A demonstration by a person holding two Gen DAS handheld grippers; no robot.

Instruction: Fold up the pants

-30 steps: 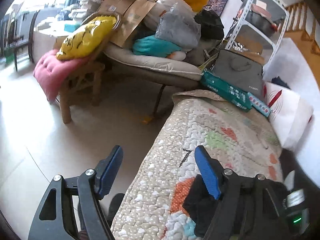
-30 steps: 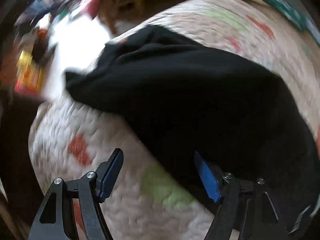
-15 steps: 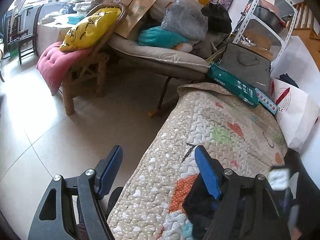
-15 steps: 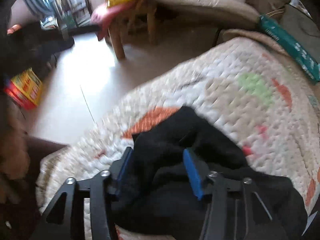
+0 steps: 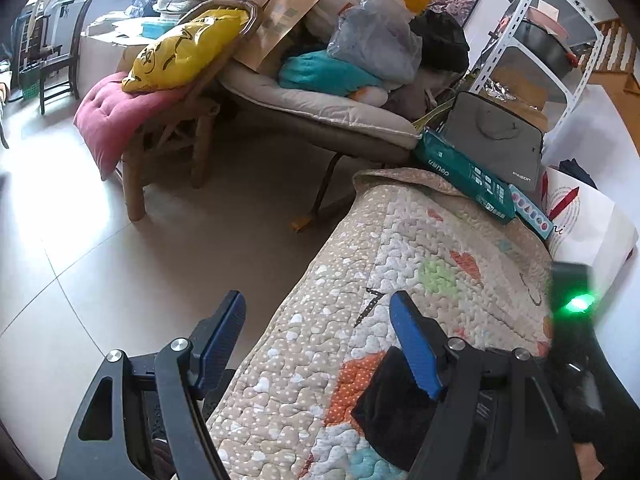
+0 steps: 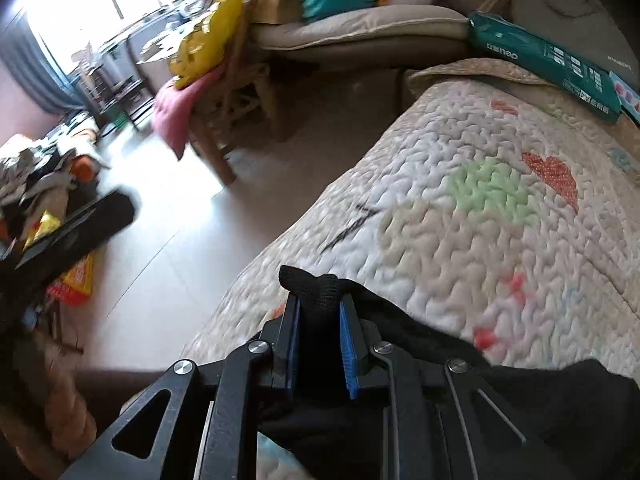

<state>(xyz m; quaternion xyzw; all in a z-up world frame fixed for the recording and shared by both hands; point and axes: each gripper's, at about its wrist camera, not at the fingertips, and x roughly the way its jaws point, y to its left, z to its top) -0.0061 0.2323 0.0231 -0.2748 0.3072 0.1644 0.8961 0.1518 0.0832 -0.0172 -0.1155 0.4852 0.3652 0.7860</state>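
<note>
Black pants point(image 6: 532, 396) lie on a patchwork quilt point(image 6: 472, 200) over a sofa. My right gripper point(image 6: 318, 324) is shut on a bunched edge of the pants point(image 6: 320, 292) and holds it just above the quilt's near edge. My left gripper point(image 5: 316, 336) is open and empty, its jaws wide apart over the quilt's left edge point(image 5: 304, 320). A dark corner of the pants point(image 5: 388, 404) shows under its right finger. The right gripper's body with a green light point(image 5: 576, 304) shows at the right of the left wrist view.
A green box point(image 5: 464, 176) and a grey bag point(image 5: 496, 140) sit at the quilt's far end. A lounge chair piled with bags point(image 5: 340, 72) and a wooden chair with yellow and pink cushions point(image 5: 160, 80) stand across the tiled floor point(image 5: 100, 240).
My right gripper has closed on the bunched pants edge and lifted it, so the view now looks across the quilt. My left gripper has stayed open and shifted only slightly.
</note>
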